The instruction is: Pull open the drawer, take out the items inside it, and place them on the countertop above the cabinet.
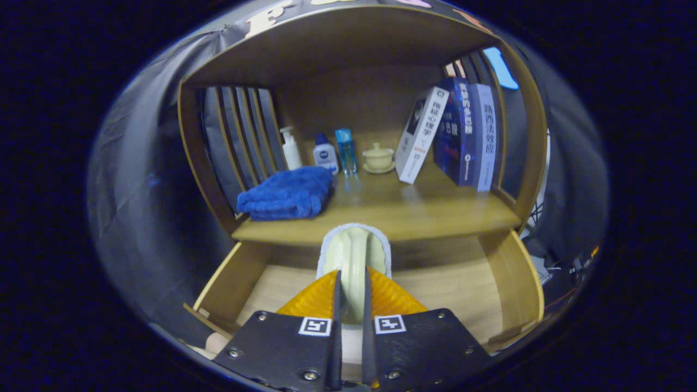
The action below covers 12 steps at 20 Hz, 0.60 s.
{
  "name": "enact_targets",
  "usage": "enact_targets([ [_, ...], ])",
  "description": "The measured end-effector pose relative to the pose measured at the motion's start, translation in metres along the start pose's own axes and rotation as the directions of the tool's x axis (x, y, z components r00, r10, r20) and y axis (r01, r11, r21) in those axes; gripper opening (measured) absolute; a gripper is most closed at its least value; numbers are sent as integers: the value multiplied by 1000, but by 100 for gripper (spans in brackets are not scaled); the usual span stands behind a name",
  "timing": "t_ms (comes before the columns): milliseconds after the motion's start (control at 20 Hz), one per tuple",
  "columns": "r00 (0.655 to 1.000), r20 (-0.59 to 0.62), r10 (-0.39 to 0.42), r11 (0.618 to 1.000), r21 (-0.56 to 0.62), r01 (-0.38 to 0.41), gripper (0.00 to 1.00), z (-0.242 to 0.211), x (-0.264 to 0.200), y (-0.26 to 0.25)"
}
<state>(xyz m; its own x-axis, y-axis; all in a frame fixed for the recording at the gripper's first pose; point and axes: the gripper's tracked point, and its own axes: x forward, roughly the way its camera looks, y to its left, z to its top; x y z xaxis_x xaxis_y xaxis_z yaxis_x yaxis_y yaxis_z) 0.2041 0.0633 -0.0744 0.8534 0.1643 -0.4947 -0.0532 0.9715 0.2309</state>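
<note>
At the bottom centre of the frame, the tongs (351, 294) are clamped on a pale green object with a white fuzzy edge, apparently a scrubbing brush (354, 256), held upright between both fingers with its rounded top standing just ahead of the fingertips. Below and around it, across the lower half of the frame, lies the open drawer (506, 283), its light wooden floor and side walls spreading to the lower left and lower right. Just beyond the brush runs the front edge of the worktop (414, 212) above the cabinet. On it, at centre left, rests a folded blue towel (287, 194). Farther back, near the middle of the frame, stand a white pump bottle (291, 148), a small white bottle with a blue cap (325, 154), a clear blue bottle (346, 151) and a lidded cream cup on a saucer (378, 158). To the right, three books (463, 133) lean against the slatted side wall.
</note>
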Motion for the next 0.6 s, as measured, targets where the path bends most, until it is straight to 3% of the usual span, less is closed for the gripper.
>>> enact_targets([
  [600, 989, 139, -50, 997, -44, 57, 15, 61, 77, 2],
])
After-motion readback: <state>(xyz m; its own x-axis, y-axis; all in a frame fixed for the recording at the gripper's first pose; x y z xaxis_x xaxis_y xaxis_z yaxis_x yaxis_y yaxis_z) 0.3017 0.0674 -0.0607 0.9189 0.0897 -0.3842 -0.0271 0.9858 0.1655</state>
